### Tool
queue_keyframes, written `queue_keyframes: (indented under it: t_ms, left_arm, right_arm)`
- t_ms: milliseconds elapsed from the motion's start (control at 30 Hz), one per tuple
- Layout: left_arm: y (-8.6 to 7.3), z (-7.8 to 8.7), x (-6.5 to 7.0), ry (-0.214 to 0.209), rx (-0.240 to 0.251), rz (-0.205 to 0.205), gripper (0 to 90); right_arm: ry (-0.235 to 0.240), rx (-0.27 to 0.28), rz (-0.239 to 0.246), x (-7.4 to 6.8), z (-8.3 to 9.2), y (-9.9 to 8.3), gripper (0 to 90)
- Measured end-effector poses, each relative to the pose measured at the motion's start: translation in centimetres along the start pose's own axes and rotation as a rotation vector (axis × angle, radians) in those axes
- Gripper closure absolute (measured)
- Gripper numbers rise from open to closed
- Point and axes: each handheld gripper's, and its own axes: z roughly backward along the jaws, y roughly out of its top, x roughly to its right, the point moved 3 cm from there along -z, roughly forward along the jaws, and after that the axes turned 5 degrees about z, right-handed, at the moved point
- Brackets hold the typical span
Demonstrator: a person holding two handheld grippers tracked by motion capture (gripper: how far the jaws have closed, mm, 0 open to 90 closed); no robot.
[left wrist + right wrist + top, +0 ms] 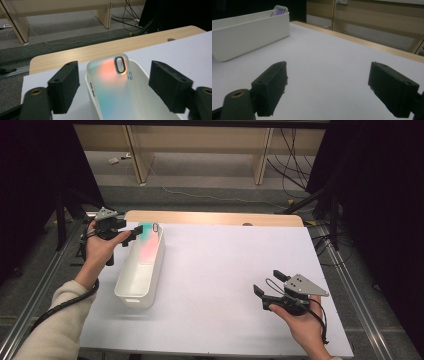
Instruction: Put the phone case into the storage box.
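The left tool [134,234] hangs at the far left end of the bench [225,270], its jaws spread wide and clear of the translucent, iridescent phone case with an oval camera cut-out [147,242]. No earlier picture being at hand, only its stance can be told: nothing is pressed between its pads. The case stands tilted inside the long, white plastic bin [137,285], its top leaning at the bin's far end. From the high view the case is a blurred pink-and-teal smear, and its lower part is hard to separate from the bin's inner wall. The left tool's own view [113,85] shows it sharply between the jaws, with the cut-out and side slots, though its bottom is cut off by the picture's edge. Well apart, at the near right of the white-covered bench, the right tool [269,284] is held with its jaws spread on nothing. Its own view [327,87] shows the bin's outer wall [249,35] with only the case's top corner [279,10] peeking over the rim.
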Motion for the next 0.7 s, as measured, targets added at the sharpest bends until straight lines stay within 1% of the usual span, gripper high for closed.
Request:
queue_keyframes:
  t_ms: [33, 100, 133, 167, 267, 333, 367, 400, 500, 533, 567, 600, 700]
  left_arm:
    - [0.0, 0.1, 0.2, 0.003, -0.002, -0.006, 21.9]
    - [-0.1, 0.3, 0.5, 0.003, -0.007, -0.02, 19.0]
    - [-0.2, 0.4, 0.7, -0.002, -0.004, -0.021, 17.4]
    - [-0.2, 0.5, 0.8, -0.004, -0.004, -0.023, 16.5]
    - [-0.3, 1.0, 1.3, -0.012, 0.001, -0.027, 15.4]
    - [-0.4, 1.3, 1.6, -0.014, -0.001, -0.042, 15.0]
    - [-0.5, 1.5, 1.8, -0.018, 0.001, -0.041, 14.5]
    - [-0.6, 1.6, 1.9, -0.023, 0.001, -0.043, 14.4]
    - [-1.0, 2.0, 2.4, -0.04, 0.003, -0.043, 14.4]
    - [-1.1, 2.1, 2.5, -0.042, 0.002, -0.045, 14.1]
    - [-1.2, 2.2, 2.6, -0.04, 0.002, -0.05, 13.7]
    - [-1.3, 2.3, 2.8, -0.04, 0.005, -0.047, 12.8]
    - [-1.5, 2.6, 3.0, -0.042, 0.006, -0.051, 11.6]
  right_arm:
    - [0.002, 0.013, -0.004, -0.1, -0.1, 0.0, 16.9]
    - [0.002, 0.014, -0.005, -0.1, -0.1, 0.0, 16.9]
    - [-0.006, -0.007, 0.004, 0.0, 0.1, 0.0, 16.9]
    - [-0.001, -0.005, 0.0, 0.0, 0.1, 0.0, 16.9]
    - [-0.003, 0.003, -0.003, 0.0, 0.0, 0.0, 16.8]
    - [-0.007, -0.004, 0.002, 0.0, 0.1, 0.0, 16.9]
    - [-0.002, 0.004, -0.003, 0.0, 0.0, 0.0, 16.8]
    - [-0.001, -0.004, 0.0, 0.0, 0.1, 0.0, 16.9]
    - [0.005, 0.003, -0.006, -0.1, 0.0, 0.0, 16.9]
    - [0.001, 0.014, -0.004, -0.1, -0.1, 0.0, 16.9]
    - [0.001, 0.011, -0.004, -0.1, -0.1, 0.0, 16.9]
    - [-0.004, -0.016, 0.009, 0.0, 0.1, 0.0, 16.9]
    - [-0.008, 0.0, 0.007, 0.0, 0.0, 0.1, 16.8]
